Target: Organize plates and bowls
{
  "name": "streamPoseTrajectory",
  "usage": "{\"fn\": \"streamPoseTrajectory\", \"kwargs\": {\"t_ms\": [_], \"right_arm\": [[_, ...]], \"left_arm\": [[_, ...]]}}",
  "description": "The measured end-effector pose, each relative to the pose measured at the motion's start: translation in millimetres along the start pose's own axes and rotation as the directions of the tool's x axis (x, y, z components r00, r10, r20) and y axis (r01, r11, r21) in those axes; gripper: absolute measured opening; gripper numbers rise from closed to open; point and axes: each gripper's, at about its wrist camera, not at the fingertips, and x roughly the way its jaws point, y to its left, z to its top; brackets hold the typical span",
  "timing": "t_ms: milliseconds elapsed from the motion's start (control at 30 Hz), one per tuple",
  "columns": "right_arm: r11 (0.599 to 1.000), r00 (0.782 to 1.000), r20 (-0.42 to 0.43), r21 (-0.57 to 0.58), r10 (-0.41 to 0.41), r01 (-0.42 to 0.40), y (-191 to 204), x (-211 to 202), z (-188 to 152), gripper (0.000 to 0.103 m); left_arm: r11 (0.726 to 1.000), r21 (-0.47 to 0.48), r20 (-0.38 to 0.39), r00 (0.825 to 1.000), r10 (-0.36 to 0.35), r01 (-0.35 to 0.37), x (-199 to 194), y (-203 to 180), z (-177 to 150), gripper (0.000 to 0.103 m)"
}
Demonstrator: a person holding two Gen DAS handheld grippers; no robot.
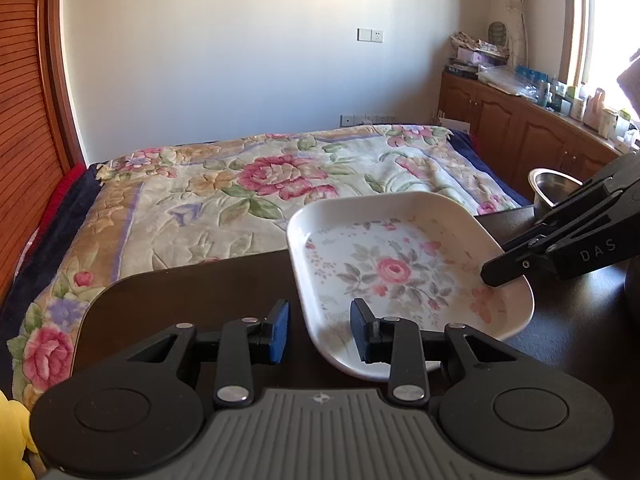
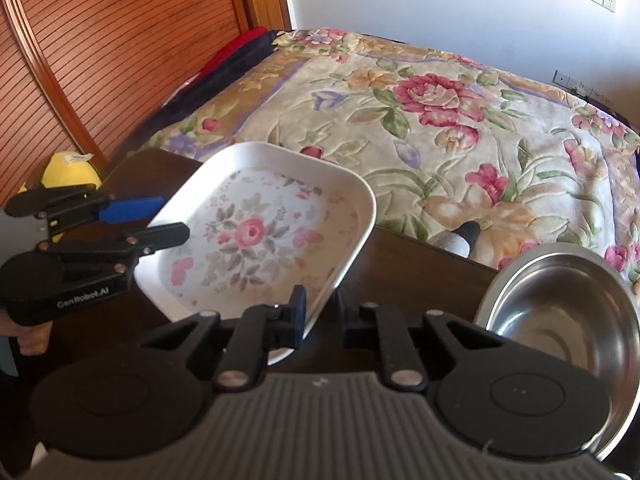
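Note:
A white rounded-square plate with a rose print lies on the dark table, near its far edge. My left gripper straddles the plate's near-left rim, blue pad outside and the other finger inside on the wall, and looks closed on it. In the right wrist view the plate has the left gripper at its left corner. My right gripper is shut on its near right rim, one finger inside and one under the edge. From the left, the right gripper bites that rim. A steel bowl stands to the right.
Beyond the table's far edge is a bed with a floral blanket. The steel bowl sits at the table's right corner. A wooden cabinet with clutter lines the right wall. A yellow soft toy lies by the slatted wooden door.

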Motion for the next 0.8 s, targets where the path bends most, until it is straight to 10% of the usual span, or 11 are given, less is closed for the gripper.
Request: {"fn": "streamPoseTrajectory", "kwargs": {"t_ms": [800], "right_arm": [[0.999,0.999,0.004,-0.021,0.035,-0.035,6.3,-12.2,-12.4,0.016]], "left_arm": [[1.000,-0.011,-0.034,0.999,-0.020,0.020,-32.7,-2.9,-10.1,0.022]]}}
